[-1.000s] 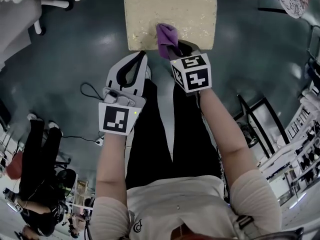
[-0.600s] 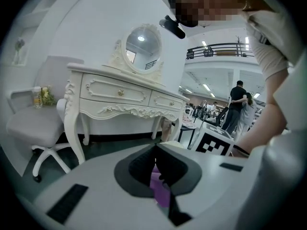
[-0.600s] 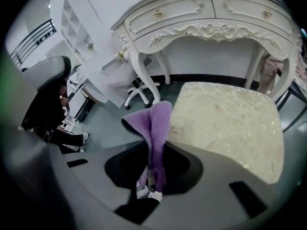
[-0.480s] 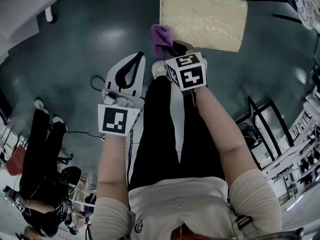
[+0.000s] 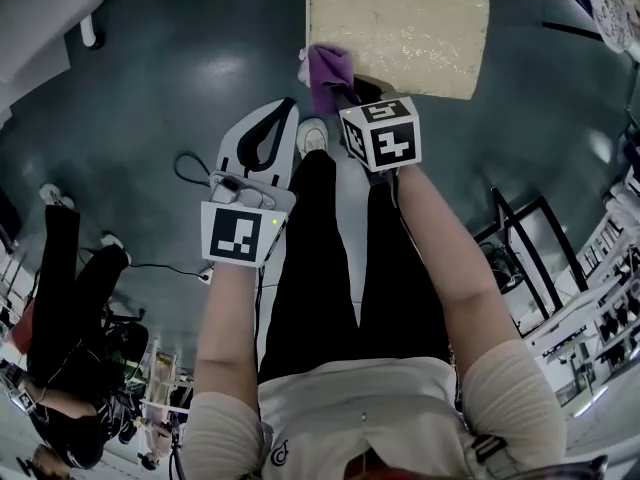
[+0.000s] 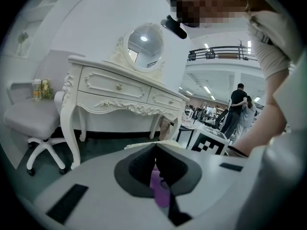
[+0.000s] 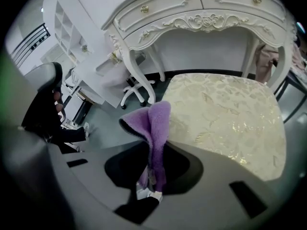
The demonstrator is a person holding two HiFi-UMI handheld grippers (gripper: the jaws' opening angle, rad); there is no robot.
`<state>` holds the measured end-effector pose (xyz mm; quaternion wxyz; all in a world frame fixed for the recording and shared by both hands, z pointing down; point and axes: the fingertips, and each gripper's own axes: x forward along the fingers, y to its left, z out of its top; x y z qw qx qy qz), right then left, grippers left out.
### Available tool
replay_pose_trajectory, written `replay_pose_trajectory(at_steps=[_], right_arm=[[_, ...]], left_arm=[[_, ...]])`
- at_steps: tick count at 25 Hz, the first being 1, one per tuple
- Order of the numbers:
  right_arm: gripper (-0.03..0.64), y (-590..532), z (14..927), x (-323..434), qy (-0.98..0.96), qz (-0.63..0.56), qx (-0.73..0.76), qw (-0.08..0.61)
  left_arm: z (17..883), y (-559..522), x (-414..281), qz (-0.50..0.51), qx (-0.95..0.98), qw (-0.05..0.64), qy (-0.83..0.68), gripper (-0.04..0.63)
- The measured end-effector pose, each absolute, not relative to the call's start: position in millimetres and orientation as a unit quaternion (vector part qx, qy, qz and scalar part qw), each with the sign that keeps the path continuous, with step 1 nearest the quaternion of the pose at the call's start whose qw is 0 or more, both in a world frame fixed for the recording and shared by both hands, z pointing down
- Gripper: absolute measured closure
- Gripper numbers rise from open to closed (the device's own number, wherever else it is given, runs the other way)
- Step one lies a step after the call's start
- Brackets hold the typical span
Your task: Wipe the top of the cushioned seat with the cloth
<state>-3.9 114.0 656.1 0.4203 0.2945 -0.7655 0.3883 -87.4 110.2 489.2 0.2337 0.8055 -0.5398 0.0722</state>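
Note:
The cushioned seat (image 5: 400, 28) is a cream pad with a gold pattern, at the top of the head view. My right gripper (image 5: 345, 93) is shut on a purple cloth (image 5: 328, 73). The cloth hangs at the seat's near-left corner, partly over the floor. In the right gripper view the cloth (image 7: 156, 128) stands up folded between the jaws, with the seat (image 7: 225, 114) to its right. My left gripper (image 5: 278, 118) is shut and holds nothing. It hovers over the dark floor, left of the cloth. Through its jaws' opening a bit of the purple cloth (image 6: 160, 190) shows beyond.
A white carved dressing table (image 7: 192, 13) with a round mirror (image 6: 144, 42) stands behind the seat. White swivel chairs (image 6: 33, 123) are to the left. A cable (image 5: 190, 173) lies on the floor, a person (image 5: 60, 298) stands at left, and black frames (image 5: 520, 238) are at right.
The right gripper has carried the cloth from the middle of the seat's near edge to its near-left corner. The left gripper has stayed shut beside it.

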Motion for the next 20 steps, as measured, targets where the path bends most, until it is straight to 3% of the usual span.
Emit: replay_pose_trajectory(at_steps=[8, 20], right_arm=[[0.531, 94.2, 666.3, 22.6, -0.77, 0.4, 0.284, 0.407], [0.531, 70.3, 669.8, 134.8, -0.765, 0.401, 0.3, 0.404]], left_arm=[[504.7, 95.7, -53.9, 0.081, 0.803, 0.248, -0.537, 0.581], [514.0, 85.6, 50.7, 0.108, 0.826, 0.234, -0.501, 0.581]])
